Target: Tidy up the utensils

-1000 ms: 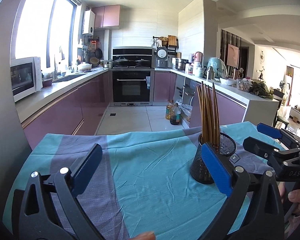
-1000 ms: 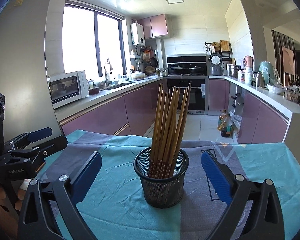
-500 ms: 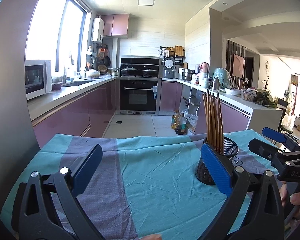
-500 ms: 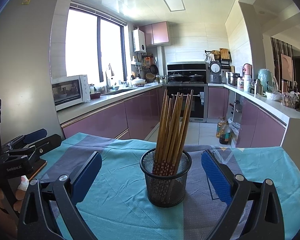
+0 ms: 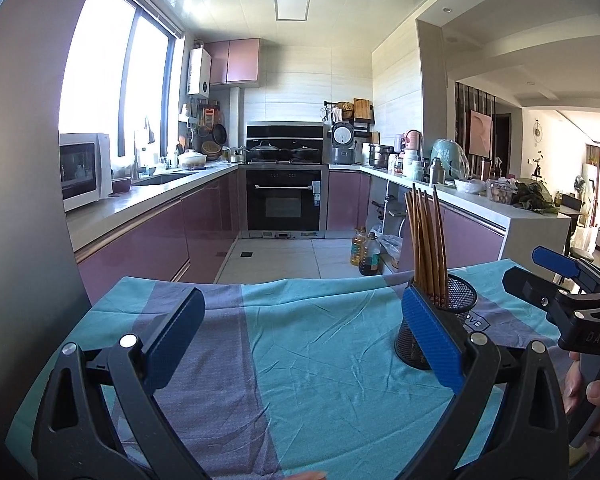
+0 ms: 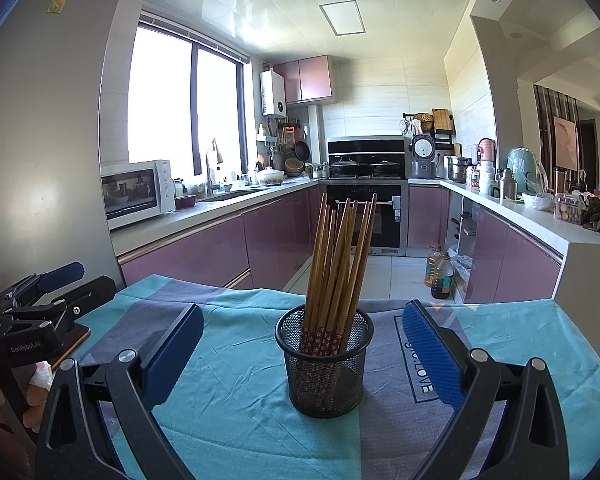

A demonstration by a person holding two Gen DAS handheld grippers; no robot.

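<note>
A black mesh holder stands on the teal and grey tablecloth with several brown chopsticks upright in it. My right gripper is open and empty, and the holder sits just ahead, between its blue pads. My left gripper is open and empty over bare cloth, left of the holder; its right pad hides part of the holder. The chopsticks rise behind that pad. The right gripper shows at the left wrist view's right edge, the left gripper at the right wrist view's left edge.
The tablecloth covers a table whose far edge drops to the kitchen floor. Purple cabinets, an oven and a microwave stand beyond. A grey wall or fridge side is close on the left. Oil bottles stand on the floor.
Both views have tilted upward and drawn back slightly, so the holder sits lower in frame. Both grippers stay open and empty. The holder and chopsticks have not moved.
</note>
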